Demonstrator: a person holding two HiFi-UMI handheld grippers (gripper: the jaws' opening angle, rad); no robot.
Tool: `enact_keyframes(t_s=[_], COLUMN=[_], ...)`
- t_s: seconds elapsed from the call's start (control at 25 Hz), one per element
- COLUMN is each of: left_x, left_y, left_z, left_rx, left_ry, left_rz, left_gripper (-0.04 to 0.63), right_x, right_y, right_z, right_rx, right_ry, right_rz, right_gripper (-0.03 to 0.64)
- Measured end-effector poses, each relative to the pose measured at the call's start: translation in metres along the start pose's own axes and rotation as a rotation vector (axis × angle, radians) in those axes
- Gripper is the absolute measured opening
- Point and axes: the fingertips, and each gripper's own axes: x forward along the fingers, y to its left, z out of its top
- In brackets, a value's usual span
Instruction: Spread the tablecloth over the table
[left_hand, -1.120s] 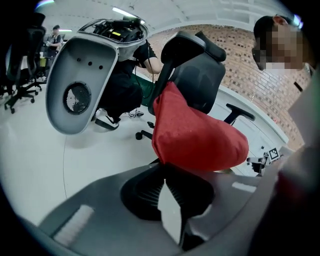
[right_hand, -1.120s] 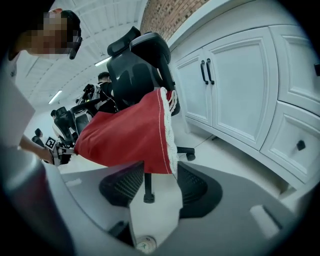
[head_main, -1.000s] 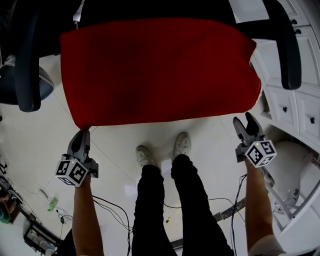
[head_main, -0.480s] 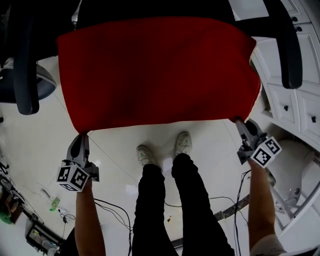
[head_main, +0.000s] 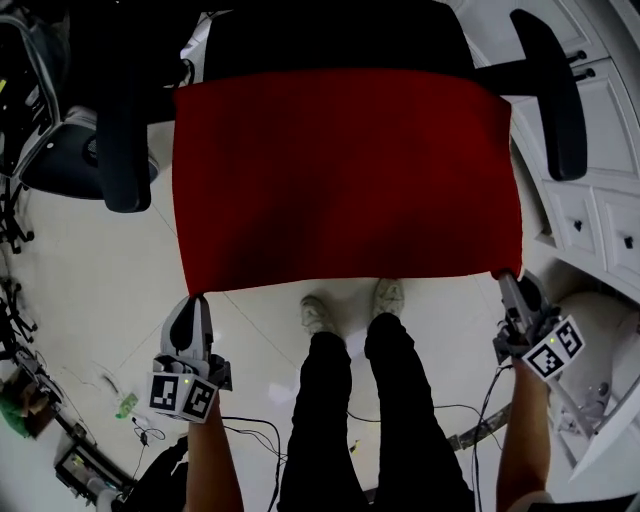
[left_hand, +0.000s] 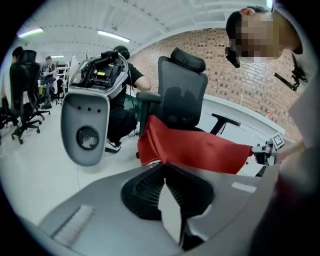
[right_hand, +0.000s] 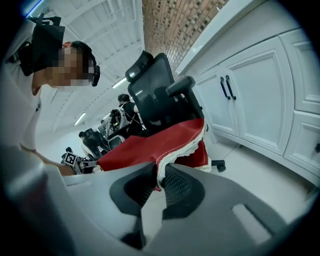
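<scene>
The red tablecloth (head_main: 345, 180) hangs stretched between my two grippers, over the seat of a black office chair (head_main: 125, 130). My left gripper (head_main: 200, 298) is shut on the cloth's near left corner (left_hand: 155, 150). The right gripper (head_main: 505, 278) has the near right corner, with its white lace edge (right_hand: 162, 162), between its jaws; they are closing and the pads press on it. In the left gripper view the cloth (left_hand: 200, 147) runs across to the right gripper (left_hand: 262, 152). From the right gripper view it (right_hand: 145, 145) runs to the left gripper (right_hand: 75, 161).
The chair's armrests (head_main: 545, 90) flank the cloth and its back (left_hand: 180, 95) rises behind. White cabinets (head_main: 600, 150) stand at the right. My legs (head_main: 350, 400) and floor cables (head_main: 240, 420) are below. Another chair (head_main: 60, 160) and seated people (left_hand: 125, 85) are at the left.
The right gripper reached the cloth's right corner and closed on it. Both grippers rose with the near edge, and the cloth now hangs taut between them.
</scene>
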Motion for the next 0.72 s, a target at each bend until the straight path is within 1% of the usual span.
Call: enact_keyframes(t_s=[0.08,0.2,0.44,0.6,0.72], left_x=[-0.011,-0.027,-0.069,-0.108,-0.132], left_y=[-0.018,-0.041,-0.051,-0.063,-0.075], left_z=[0.020,0.051,0.119,0.175,0.224], left_rx=[0.008,0.005,0.008,0.004,0.003], left_ry=[-0.021,-0.059,-0.169,-0.235,-0.300], left_rz=[-0.020,-0.044,-0.037,-0.046,-0.049], left_gripper=[0.012,0.012,0.012,0.012,0.012], right_x=[-0.007,-0.021,-0.041,-0.063,-0.081], right_y=[0.017,0.036,0.068,0.090,0.098], right_z=[0.020,0.052,0.124,0.176,0.221], right_rx=[0.008,0.054,0.107,0.125,0.146], right_ry=[-0.027,-0.096,-0.270,-0.310,-0.346], right_rz=[0.008,0.021,0.077,0.077,0.071], right_gripper=[0.028,0.028,0.026,0.026,0.026])
